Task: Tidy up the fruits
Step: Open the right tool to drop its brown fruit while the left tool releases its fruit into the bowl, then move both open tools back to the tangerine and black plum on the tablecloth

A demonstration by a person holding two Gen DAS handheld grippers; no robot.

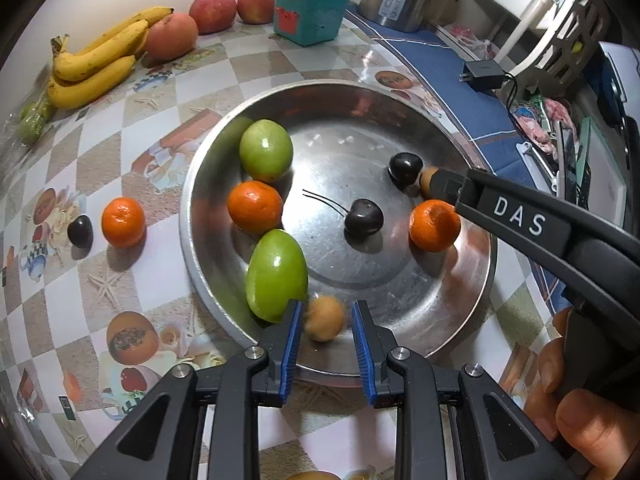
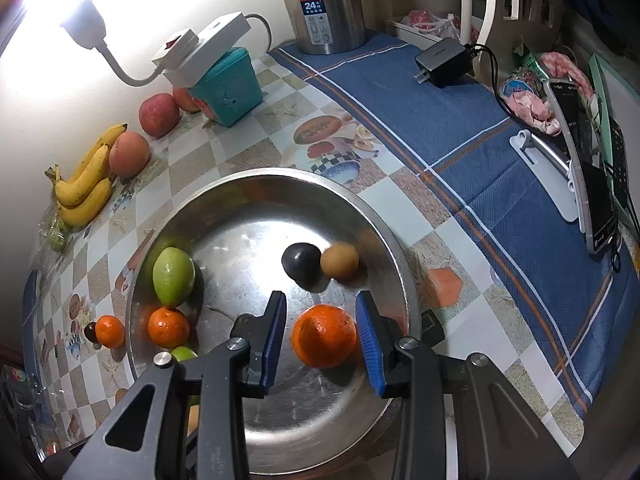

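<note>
A round steel plate [image 1: 400,304] holds two green fruits [image 1: 266,150], two tangerines [image 1: 255,206], two dark cherries [image 1: 363,222] and small brown fruits. My left gripper [image 1: 325,320] is open over the plate's near rim, with a blurred small brown fruit [image 1: 323,317] loose between its fingers. My right gripper [image 2: 321,332] is open, its fingers either side of a tangerine [image 2: 324,336] lying in the plate [image 2: 256,200]; it also shows in the left wrist view [image 1: 444,186]. A brown fruit [image 2: 340,260] sits blurred beside a dark cherry [image 2: 302,262].
A tangerine [image 1: 123,222] and a cherry [image 1: 80,231] lie on the tablecloth left of the plate. Bananas [image 1: 96,64], peaches [image 1: 212,12] and a teal box [image 1: 310,14] stand along the wall. A steel kettle [image 2: 324,4] and charger [image 2: 442,62] sit on the blue cloth.
</note>
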